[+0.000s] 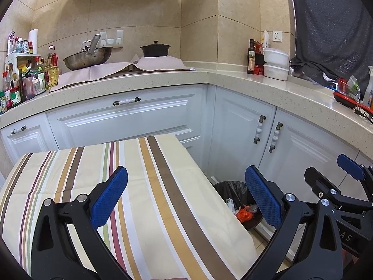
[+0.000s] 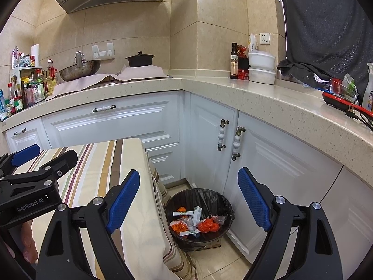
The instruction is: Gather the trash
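A beige-tiled kitchen with white cabinets is shown. At left, a striped-cloth-covered surface [image 1: 130, 186] is overhung by the left gripper [image 1: 186, 196], jaws held wide apart, empty. At right, the black-lined round bin [image 2: 199, 219], holding orange wrappers and small cartons [image 2: 197, 221], is framed by the right gripper [image 2: 190, 200], jaws likewise apart.

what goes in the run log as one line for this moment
left tongs open, empty | right tongs open, empty | trash bin on floor holds wrappers | striped table bare
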